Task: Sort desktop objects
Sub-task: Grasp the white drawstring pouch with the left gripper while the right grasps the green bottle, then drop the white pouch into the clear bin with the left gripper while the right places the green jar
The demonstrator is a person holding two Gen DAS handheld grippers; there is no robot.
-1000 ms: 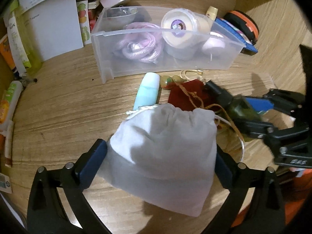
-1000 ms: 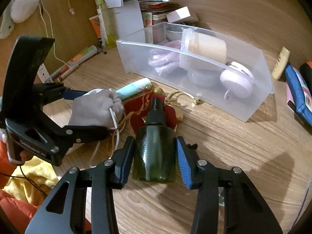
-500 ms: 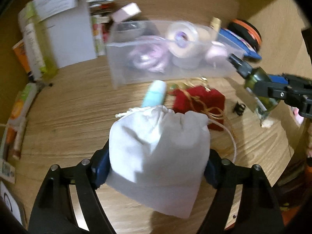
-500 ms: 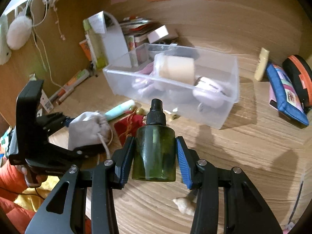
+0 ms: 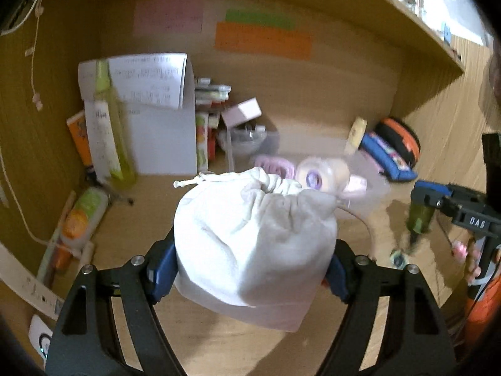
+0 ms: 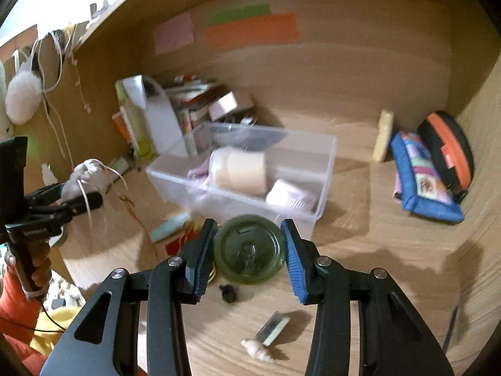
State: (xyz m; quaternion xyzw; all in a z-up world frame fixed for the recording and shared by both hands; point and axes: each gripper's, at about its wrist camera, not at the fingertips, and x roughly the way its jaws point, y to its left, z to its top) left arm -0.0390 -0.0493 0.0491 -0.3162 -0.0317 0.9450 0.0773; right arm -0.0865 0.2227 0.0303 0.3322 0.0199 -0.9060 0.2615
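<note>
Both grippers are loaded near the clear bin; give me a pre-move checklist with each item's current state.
1. Left gripper shut on white drawstring cloth pouch: ok.
2. Right gripper shut on dark green glass spray bottle: ok.
3. Bottle upright: not ok, tipped, its base faces the camera.
4. Clear plastic storage bin has free room at its right end: ok.
5. Pouch cord free of snags: cannot tell.

Warm, dim indoor light fell from above, overexposing the upper corners of both fisheye views, while motion blur smeared the clear bin (image 6: 244, 169) and sticky notes (image 5: 263, 39), edges bowed and vignetted black, and soft shadows pooled on the desk (image 6: 391, 250).
</note>
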